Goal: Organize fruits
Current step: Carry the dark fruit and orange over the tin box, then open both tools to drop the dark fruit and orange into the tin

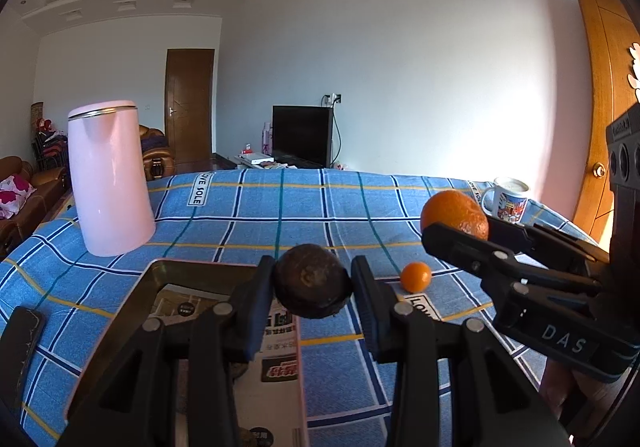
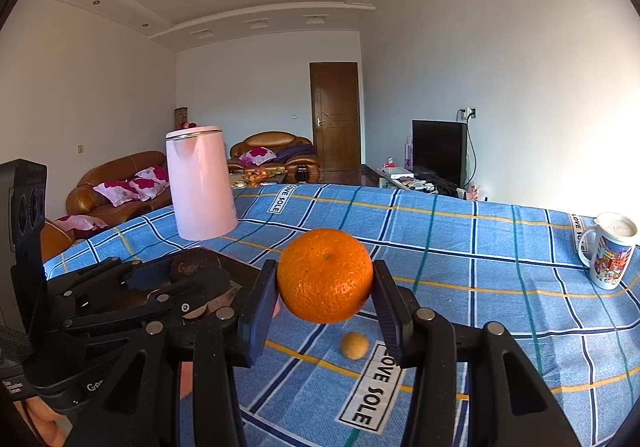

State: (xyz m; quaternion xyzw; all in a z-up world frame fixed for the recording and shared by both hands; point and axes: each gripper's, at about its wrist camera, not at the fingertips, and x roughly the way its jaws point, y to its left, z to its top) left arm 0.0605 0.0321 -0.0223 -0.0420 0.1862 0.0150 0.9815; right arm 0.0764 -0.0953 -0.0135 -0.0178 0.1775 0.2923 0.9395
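My left gripper (image 1: 313, 283) is shut on a dark brown round fruit (image 1: 312, 281) and holds it above the right edge of a pink-rimmed tray (image 1: 132, 299) lined with printed paper. My right gripper (image 2: 325, 287) is shut on a large orange (image 2: 325, 275) and holds it above the blue checked tablecloth. The orange also shows in the left wrist view (image 1: 454, 213), with the right gripper (image 1: 460, 231) around it. The left gripper and its brown fruit (image 2: 196, 267) show at the left of the right wrist view. A small orange fruit (image 1: 416, 277) lies on the cloth between the grippers; it also shows in the right wrist view (image 2: 354, 345).
A tall pink kettle (image 1: 108, 179) stands at the table's far left. A printed white mug (image 2: 610, 251) stands at the far right. A dark phone (image 1: 20, 351) lies at the left edge. The table (image 1: 304, 215) ends at the back, with sofas and a TV beyond.
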